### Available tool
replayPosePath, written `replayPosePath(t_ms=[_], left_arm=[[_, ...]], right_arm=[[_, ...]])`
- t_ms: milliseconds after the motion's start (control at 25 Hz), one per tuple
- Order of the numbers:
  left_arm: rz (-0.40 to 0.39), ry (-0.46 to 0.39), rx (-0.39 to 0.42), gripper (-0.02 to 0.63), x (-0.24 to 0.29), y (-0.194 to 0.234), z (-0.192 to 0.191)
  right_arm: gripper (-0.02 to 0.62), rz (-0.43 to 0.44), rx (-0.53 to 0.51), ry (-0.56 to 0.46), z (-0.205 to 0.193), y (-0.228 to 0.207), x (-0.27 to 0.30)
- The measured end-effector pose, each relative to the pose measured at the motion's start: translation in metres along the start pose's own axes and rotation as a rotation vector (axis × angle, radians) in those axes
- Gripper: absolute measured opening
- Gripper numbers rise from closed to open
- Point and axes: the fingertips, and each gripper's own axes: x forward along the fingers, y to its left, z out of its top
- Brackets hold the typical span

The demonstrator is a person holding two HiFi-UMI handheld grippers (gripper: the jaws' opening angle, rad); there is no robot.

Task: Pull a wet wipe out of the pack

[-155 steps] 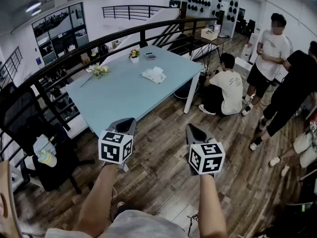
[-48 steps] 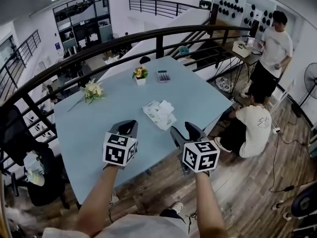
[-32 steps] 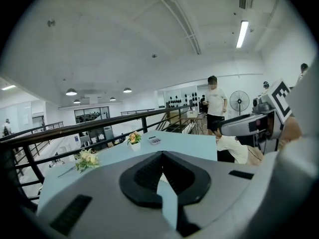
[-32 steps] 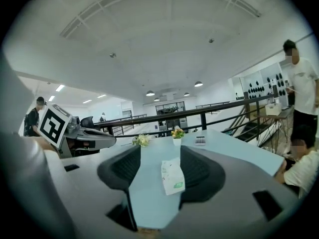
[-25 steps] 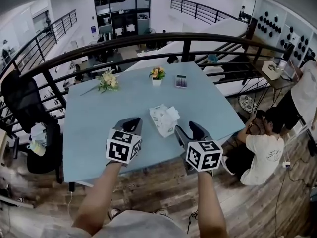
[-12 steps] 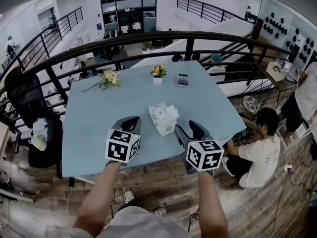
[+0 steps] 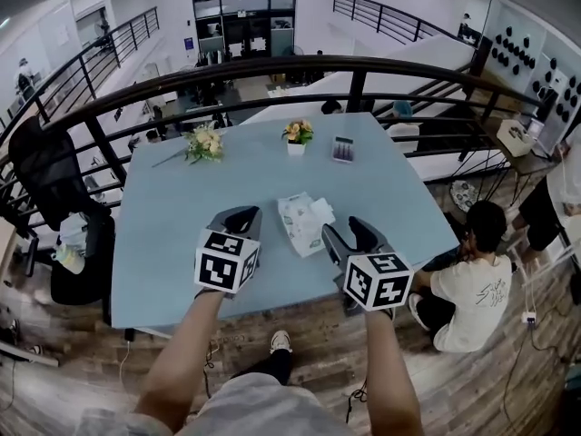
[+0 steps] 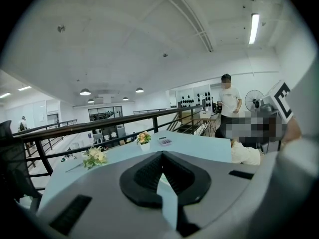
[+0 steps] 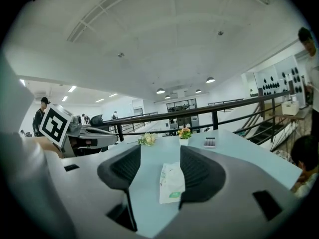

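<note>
A pale blue table (image 7: 172,243) is standing on a wood-floored mezzanine, with a black railing (image 7: 272,66) curving past its far edge.

The table's near edge is running just beneath both grippers, and bare tabletop is lying open to the near left. The wet wipe pack (image 7: 300,218) is lying flat near the middle, between and just beyond the two grippers, with white sheet bunching up at its right side. The left gripper (image 7: 238,221) is hovering with its jaws pressed together and nothing between them. The right gripper (image 7: 348,232) is hovering with its jaws spread wide, empty, pointing at the pack. Along the far edge a small white pot (image 7: 297,145) is holding flowers, a loose bouquet (image 7: 205,142) is lying to its left, and a calculator (image 7: 343,149) to its right.
</note>
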Motion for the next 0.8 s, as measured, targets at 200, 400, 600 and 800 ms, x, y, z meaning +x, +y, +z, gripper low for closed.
replayPosePath(t_ms=[200, 400, 600, 800], left_arm=[[0.023, -0.002, -0.013, -0.006, 0.03, 0.023, 0.007], [0.046, -0.004, -0.025, -0.006, 0.058, 0.052, 0.016], [0.067, 0.003, -0.035, -0.006, 0.078, 0.08, 0.018], [0.071, 0.005, -0.063, -0.006, 0.094, 0.101, 0.018]], right_arm=[[0.232, 0.024, -0.023, 0.003, 0.015, -0.012, 0.037], [0.232, 0.046, -0.034, 0.016, 0.025, -0.023, 0.078], [0.232, 0.064, -0.04, 0.03, 0.032, -0.027, 0.115], [0.232, 0.08, -0.04, 0.045, 0.04, -0.025, 0.146]])
